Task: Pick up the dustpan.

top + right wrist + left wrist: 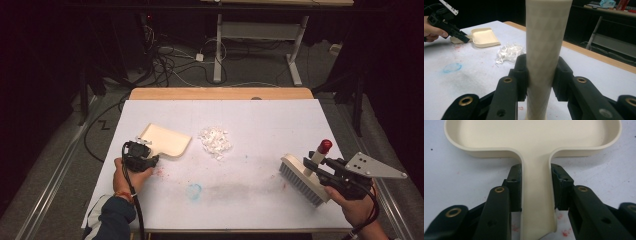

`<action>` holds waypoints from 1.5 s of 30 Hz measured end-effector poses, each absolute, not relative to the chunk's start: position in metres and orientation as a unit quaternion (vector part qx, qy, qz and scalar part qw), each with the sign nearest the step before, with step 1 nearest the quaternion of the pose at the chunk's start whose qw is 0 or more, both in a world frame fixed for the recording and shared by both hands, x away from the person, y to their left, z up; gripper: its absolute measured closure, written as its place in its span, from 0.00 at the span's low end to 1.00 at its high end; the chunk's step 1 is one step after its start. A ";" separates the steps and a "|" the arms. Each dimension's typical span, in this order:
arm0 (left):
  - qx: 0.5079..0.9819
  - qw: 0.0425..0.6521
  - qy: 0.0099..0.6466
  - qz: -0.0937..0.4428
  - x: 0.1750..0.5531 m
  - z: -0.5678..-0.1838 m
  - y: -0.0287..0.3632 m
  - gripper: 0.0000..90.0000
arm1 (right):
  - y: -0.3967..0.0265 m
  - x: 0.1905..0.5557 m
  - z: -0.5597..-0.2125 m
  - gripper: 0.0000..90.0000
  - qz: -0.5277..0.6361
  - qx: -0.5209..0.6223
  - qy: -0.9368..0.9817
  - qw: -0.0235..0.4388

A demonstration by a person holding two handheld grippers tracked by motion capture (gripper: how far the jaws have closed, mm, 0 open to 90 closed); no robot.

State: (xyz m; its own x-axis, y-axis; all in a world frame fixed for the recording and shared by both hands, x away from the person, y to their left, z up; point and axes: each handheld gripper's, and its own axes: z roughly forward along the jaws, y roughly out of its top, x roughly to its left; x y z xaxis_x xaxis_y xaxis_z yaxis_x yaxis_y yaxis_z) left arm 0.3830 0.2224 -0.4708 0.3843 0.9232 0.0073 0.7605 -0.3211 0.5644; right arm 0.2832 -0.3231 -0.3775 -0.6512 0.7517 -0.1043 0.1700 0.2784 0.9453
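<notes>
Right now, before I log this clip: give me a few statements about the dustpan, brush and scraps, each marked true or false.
1. The left gripper clamps the dustpan by its handle. True.
2. The right gripper is open and holds nothing. False: it is shut on the brush handle.
3. The white scraps lie inside the dustpan. False: they lie on the table beside it.
4. The brush handle has a red tip. True.

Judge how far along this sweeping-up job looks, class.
Done: both tools are picked up. The left gripper clamps the dustpan by its handle, and the right gripper holds the brush by its handle. Left: the paper scraps sit unswept between them, and the pan is empty.
</notes>
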 end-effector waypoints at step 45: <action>0.907 0.197 0.359 0.096 0.322 -0.437 0.194 0.71 | -0.304 0.327 -0.378 0.78 0.511 0.311 0.751 0.281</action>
State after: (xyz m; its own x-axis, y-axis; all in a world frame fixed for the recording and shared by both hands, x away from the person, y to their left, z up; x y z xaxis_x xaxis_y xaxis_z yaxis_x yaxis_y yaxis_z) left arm 0.3220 0.1936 -0.4365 0.7239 0.6892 0.0317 0.6137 -0.6642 0.4269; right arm 0.3274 -0.3038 -0.3779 -0.6484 0.7542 -0.1042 0.1798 0.2847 0.9416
